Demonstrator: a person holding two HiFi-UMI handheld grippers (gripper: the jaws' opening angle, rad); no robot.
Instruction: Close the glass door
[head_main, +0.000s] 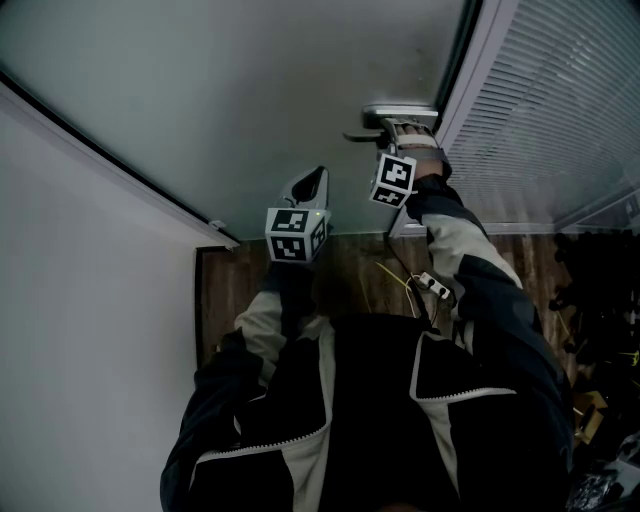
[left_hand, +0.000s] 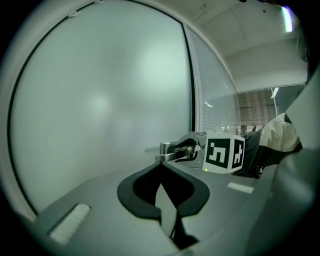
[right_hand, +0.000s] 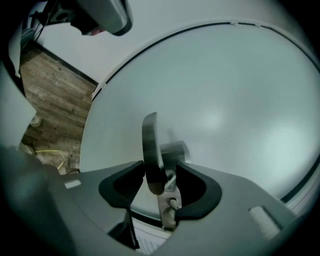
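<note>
Frosted glass door (head_main: 250, 100) stood over a wooden floor (head_main: 350, 270), with a slatted blind (head_main: 560, 100) along its right side.
Its handle (head_main: 395, 110) sat at the door's right edge, beside the blind. The right gripper (head_main: 405, 128) was at the handle, jaws parted, the lever between them and unclamped. The left gripper (head_main: 310, 185), jaws together and empty, pointed at the glass, left of the handle and apart from it.
</note>
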